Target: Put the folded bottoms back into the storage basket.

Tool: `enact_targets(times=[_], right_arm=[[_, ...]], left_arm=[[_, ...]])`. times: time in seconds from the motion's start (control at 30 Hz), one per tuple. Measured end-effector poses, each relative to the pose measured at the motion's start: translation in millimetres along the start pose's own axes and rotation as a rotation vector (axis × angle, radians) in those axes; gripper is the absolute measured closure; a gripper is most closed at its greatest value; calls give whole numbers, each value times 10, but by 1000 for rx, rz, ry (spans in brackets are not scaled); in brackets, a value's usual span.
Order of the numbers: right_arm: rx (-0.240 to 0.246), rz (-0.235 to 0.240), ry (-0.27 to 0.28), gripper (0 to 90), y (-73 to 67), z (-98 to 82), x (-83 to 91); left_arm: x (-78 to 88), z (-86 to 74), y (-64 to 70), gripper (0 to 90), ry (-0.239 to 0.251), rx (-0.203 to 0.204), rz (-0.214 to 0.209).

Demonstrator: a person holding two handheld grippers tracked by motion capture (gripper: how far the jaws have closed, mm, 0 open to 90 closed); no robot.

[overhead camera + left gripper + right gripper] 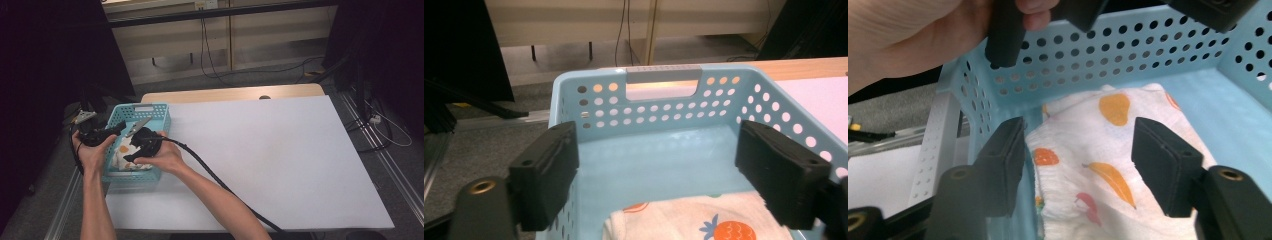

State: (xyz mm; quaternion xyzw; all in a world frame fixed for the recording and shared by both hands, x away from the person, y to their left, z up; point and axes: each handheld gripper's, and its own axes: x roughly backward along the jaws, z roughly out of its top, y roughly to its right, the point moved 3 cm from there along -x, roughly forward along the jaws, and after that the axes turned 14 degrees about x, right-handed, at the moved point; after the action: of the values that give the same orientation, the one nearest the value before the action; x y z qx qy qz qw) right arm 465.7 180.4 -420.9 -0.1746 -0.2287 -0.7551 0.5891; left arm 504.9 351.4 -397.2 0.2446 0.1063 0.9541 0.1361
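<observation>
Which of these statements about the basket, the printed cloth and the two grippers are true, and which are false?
1. The folded cloth lies inside the blue basket. True.
2. The cloth is plain white. False: it bears orange and red fruit prints.
3. The right gripper is clamped on the cloth. False: its jaws stand open above it.
4. The left gripper has open jaws with nothing between them. True.
5. The basket stands at the right edge of the table. False: it stands at the left edge.
</observation>
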Motion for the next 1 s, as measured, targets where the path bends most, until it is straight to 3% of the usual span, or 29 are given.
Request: enact_targets(times=[0.17,0.27,0.43,0.57,1.0], right_arm=[[-10,-12,20,296,11,20,48],[-12,-10,26,259,7,25,71],[-21,-34,24,194,20,-3,102],[-55,-41,28,125,41,-47,123],[-43,-79,43,89,29,-67,236]], left_arm=[[80,53,36,46,21,-3,-10],[118,64,55,35,29,-12,-39],[159,86,64,32,37,-9,-55],[165,86,89,34,37,-10,-56],[290,98,154,54,33,-12,-70]])
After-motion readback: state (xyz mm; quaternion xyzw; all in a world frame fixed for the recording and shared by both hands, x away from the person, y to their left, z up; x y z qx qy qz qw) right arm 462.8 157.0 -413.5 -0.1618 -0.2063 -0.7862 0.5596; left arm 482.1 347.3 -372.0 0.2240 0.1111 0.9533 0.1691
